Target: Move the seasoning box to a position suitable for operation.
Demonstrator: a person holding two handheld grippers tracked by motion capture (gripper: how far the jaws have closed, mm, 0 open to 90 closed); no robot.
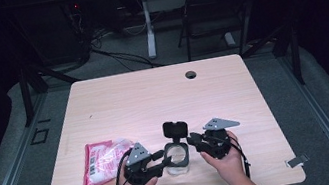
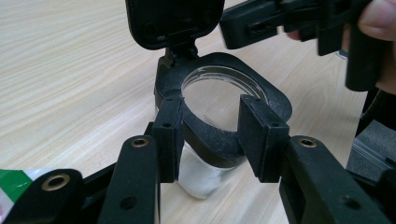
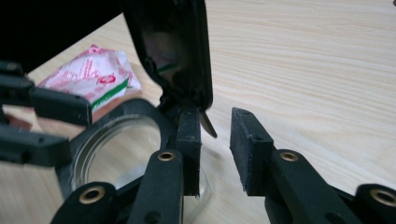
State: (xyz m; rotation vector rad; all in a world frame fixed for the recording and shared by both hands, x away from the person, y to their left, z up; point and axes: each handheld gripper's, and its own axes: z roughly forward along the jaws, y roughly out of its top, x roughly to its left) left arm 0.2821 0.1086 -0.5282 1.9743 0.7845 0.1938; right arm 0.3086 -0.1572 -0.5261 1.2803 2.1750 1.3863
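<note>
A clear jar (image 1: 178, 160) with a black collar stands near the table's front edge, and its black flip lid (image 1: 175, 129) is up. From the left, my left gripper (image 1: 167, 156) holds the jar; in the left gripper view its pads (image 2: 168, 135) press both sides of the collar (image 2: 219, 149), below the lid (image 2: 173, 21). My right gripper (image 1: 193, 141) comes in from the right at the hinge side. In the right gripper view it (image 3: 215, 140) is open, the lid (image 3: 173, 51) stands just beyond its left pad, and nothing is gripped. The jar mouth (image 3: 116, 149) looks empty.
A red, white and green packet (image 1: 103, 161) lies flat to the left of the jar, also seen as a packet (image 3: 93, 74) beyond it. A cable hole (image 1: 191, 74) sits at the table's far edge. A folding chair (image 1: 219, 7) stands behind the table.
</note>
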